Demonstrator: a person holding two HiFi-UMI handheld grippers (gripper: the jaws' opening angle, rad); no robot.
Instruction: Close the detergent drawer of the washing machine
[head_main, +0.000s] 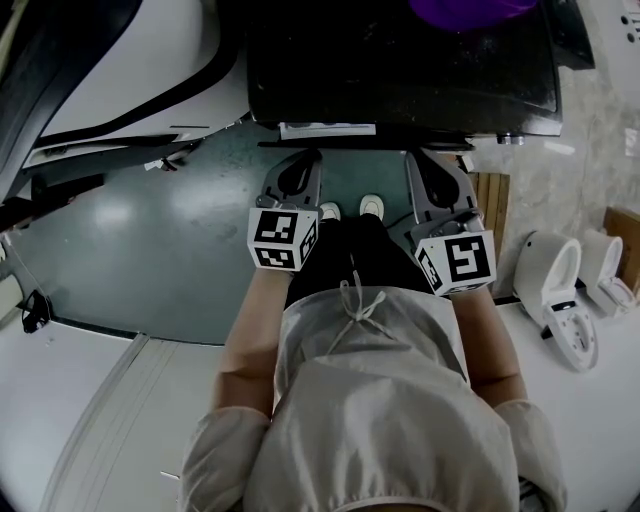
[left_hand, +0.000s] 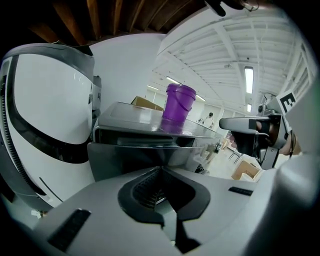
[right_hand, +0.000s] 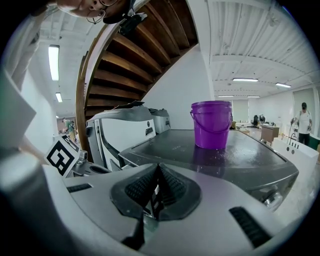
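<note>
The washing machine (head_main: 400, 70) is a dark box at the top of the head view, with a purple bucket (head_main: 465, 10) on its lid. A pale strip (head_main: 327, 130) juts from its near front edge; I cannot tell if it is the detergent drawer. My left gripper (head_main: 300, 168) and right gripper (head_main: 432, 168) hang side by side just short of that front, both shut and holding nothing. In the left gripper view the jaws (left_hand: 161, 172) meet below the machine's front (left_hand: 135, 150). In the right gripper view the jaws (right_hand: 158, 170) point at the lid (right_hand: 200, 155) and bucket (right_hand: 211, 124).
A big white curved unit with black trim (head_main: 120, 60) stands to the left of the machine. White toilets (head_main: 560, 290) stand at the right. Green floor (head_main: 150, 250) lies under my feet. A wooden stair underside (right_hand: 135, 55) rises overhead, and a person (right_hand: 302, 122) stands far off.
</note>
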